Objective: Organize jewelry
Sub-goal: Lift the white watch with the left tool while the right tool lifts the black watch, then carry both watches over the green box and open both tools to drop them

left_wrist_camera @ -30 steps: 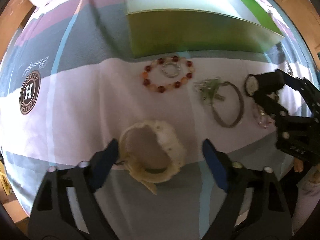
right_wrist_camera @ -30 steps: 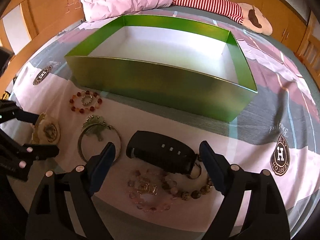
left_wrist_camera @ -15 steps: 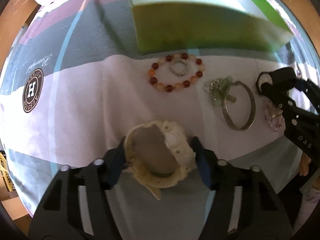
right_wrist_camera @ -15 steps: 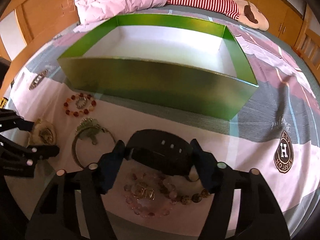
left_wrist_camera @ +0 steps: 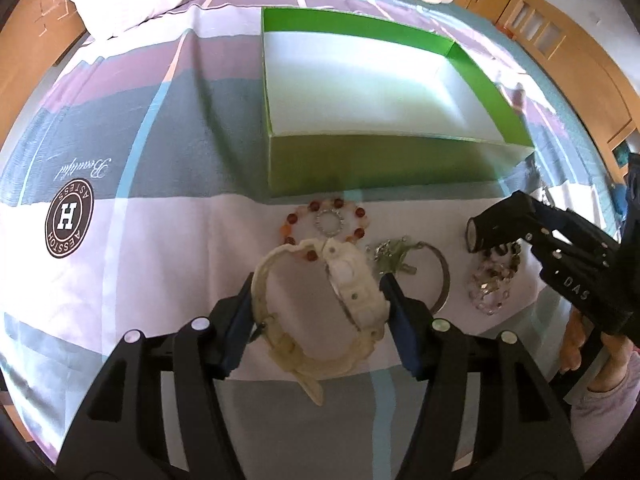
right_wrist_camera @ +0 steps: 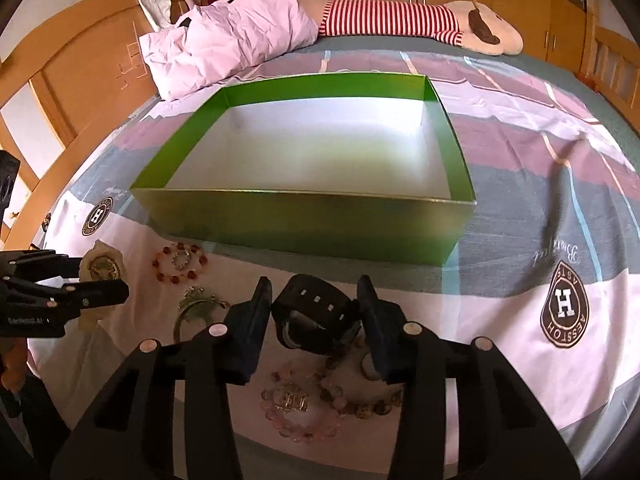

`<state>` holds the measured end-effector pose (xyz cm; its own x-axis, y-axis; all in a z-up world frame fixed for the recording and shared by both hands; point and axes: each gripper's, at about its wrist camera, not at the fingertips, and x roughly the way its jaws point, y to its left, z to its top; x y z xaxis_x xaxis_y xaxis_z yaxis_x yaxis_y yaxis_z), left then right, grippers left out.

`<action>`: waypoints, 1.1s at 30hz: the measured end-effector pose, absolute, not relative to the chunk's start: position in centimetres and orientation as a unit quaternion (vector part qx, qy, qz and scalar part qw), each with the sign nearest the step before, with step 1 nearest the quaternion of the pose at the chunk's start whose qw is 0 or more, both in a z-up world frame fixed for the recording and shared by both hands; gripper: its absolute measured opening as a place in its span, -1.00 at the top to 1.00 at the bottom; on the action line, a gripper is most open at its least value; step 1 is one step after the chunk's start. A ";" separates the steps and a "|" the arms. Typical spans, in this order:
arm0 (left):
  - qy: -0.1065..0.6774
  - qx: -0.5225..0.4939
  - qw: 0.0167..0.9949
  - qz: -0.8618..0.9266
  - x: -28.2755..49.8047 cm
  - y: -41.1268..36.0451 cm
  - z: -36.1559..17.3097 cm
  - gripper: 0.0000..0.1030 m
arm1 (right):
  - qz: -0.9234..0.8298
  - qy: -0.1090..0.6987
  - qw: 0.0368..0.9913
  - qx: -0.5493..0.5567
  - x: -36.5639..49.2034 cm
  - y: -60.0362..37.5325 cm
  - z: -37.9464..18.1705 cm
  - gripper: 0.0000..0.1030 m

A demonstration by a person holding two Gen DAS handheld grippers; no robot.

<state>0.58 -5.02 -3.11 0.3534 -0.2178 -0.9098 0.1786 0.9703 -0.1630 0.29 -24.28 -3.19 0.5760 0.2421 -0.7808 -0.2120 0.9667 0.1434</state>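
My left gripper (left_wrist_camera: 320, 312) is shut on a cream white watch (left_wrist_camera: 352, 284) and holds it above the bedsheet; it shows at the left of the right wrist view (right_wrist_camera: 102, 268). My right gripper (right_wrist_camera: 314, 320) is shut on a black watch (right_wrist_camera: 316, 312), seen from the left wrist view (left_wrist_camera: 496, 226) lifted off the sheet. The open green box (left_wrist_camera: 376, 168) with a white floor (right_wrist_camera: 320, 152) stands empty just beyond both.
On the sheet lie a red-orange bead bracelet (left_wrist_camera: 360, 212) around a small ring (left_wrist_camera: 330, 222), a metal bangle with a charm (left_wrist_camera: 440, 276), a clear pink bead bracelet (right_wrist_camera: 296, 400) and a brown bead bracelet (right_wrist_camera: 372, 406). A pink pillow (right_wrist_camera: 224, 48) and striped plush lie behind the box.
Both grippers closed on their watches, the left on the cream one and the right on the black one, and both lifted them up off the sheet toward the box.
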 end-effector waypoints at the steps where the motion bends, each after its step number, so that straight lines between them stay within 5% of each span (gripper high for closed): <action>1: 0.557 -0.017 0.821 -0.120 1.2 -4.0 -2.7 -0.19 | 0.127 0.440 0.889 0.016 0.3 -24.3 -3.1 0.16; 5: 0.560 -0.014 0.820 -0.119 1.3 -3.4 -3.8 -0.20 | 0.127 0.443 0.887 0.015 0.3 -24.3 -3.5 0.14; 8: 0.562 -0.011 0.818 -0.120 0.9 -2.8 -3.7 -0.21 | 0.111 0.458 0.882 0.008 0.6 -24.4 -4.2 -0.20; 18: 0.571 0.005 0.812 -0.120 1.1 -3.5 -4.4 -0.22 | 0.107 0.497 0.860 -0.038 0.9 -22.8 -6.7 -0.24; 25: 0.558 -0.005 0.821 -0.125 0.9 -3.5 -3.8 -0.22 | 0.117 0.476 0.872 0.002 0.9 -23.8 -5.5 0.22; 33: 0.539 -0.020 0.832 -0.130 0.8 -3.1 -2.6 -0.22 | 0.124 0.459 0.879 0.029 0.7 -24.5 -4.1 0.25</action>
<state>0.78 -3.10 -2.62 0.3844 -0.2370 -0.8922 0.1945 0.9656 -0.1727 0.68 -24.48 -4.08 0.5481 0.2452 -0.7997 -0.1913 0.9675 0.1656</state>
